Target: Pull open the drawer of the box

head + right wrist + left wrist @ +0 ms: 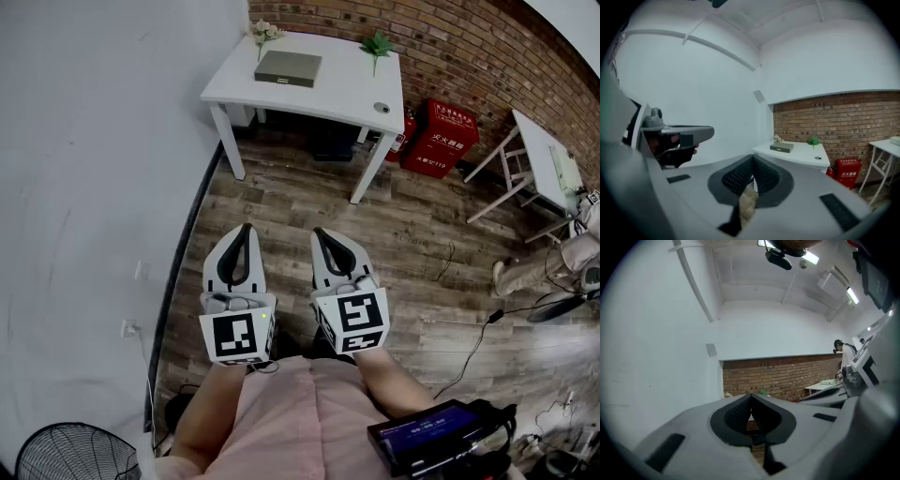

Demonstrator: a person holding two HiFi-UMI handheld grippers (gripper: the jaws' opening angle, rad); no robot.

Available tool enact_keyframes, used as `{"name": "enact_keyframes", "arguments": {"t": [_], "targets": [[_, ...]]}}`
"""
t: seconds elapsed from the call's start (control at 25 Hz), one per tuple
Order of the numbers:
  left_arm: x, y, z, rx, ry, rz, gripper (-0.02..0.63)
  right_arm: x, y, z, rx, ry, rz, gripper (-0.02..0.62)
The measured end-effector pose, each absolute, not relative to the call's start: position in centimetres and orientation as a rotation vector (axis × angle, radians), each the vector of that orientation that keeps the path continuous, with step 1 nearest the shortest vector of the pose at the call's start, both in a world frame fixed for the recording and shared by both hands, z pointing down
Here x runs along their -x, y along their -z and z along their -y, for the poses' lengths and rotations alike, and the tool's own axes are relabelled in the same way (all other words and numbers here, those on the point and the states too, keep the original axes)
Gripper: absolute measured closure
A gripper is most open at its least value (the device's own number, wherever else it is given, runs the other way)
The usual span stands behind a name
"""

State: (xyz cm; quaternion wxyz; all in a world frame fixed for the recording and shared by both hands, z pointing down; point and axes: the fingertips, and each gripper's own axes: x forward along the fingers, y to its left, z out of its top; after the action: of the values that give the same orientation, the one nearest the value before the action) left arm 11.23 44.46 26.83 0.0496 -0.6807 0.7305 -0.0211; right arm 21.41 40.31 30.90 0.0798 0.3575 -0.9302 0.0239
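A flat grey box [288, 67] lies on the white table [328, 98] at the far end of the room, by the brick wall; it also shows small in the right gripper view [782, 148]. Its drawer front cannot be made out from here. My left gripper [246, 229] and right gripper [321, 232] are held side by side close to my body, well short of the table. Both are shut with nothing between the pads. In the left gripper view the left gripper [751, 397] points level at the wall; the right gripper [753, 159] aims toward the table.
Two small plants [265, 32] [377, 43] and a round dark object [381, 108] also sit on the table. A red fire-extinguisher case [441, 138] stands right of it, a second white table [548, 159] further right. Cables [469, 352] cross the wooden floor; a fan [66, 459] stands bottom left.
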Motion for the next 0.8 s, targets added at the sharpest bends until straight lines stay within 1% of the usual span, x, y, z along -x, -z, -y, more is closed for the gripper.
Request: {"name": "enact_keyframes", "arguments": {"t": [0.32,0.52,0.56,0.6,0.68,0.8], "targets": [[-10.6,-26.8,-45.0,2.075,0.086,-2.214,0.598,-21.0,-30.8,-40.8,-1.083,-0.075,2.787,0.591],[-9.4,-26.7,-45.6,2.046,0.053,-2.222,0.598,-21.0,-30.9,-40.7,-1.175,-0.108,2.797,0.589],[-9.1,-26.6,-45.7,2.046,0.038,-2.221,0.589,-20.9,-30.9,-40.7,-1.181,-0.113,2.797,0.527],[-9.0,-26.7,-45.8,2.053,0.022,-2.217,0.547,-20.9,-31.0,-40.7,-1.18,-0.115,2.797,0.476],[-8.9,-26.9,-45.6,2.074,-0.007,-2.208,0.47,-20.8,-31.2,-40.8,-1.172,-0.106,2.791,0.445],[-9.3,-27.1,-45.0,2.089,0.026,-2.19,0.472,-20.9,-31.4,-40.3,-1.175,-0.105,2.783,0.445]]}}
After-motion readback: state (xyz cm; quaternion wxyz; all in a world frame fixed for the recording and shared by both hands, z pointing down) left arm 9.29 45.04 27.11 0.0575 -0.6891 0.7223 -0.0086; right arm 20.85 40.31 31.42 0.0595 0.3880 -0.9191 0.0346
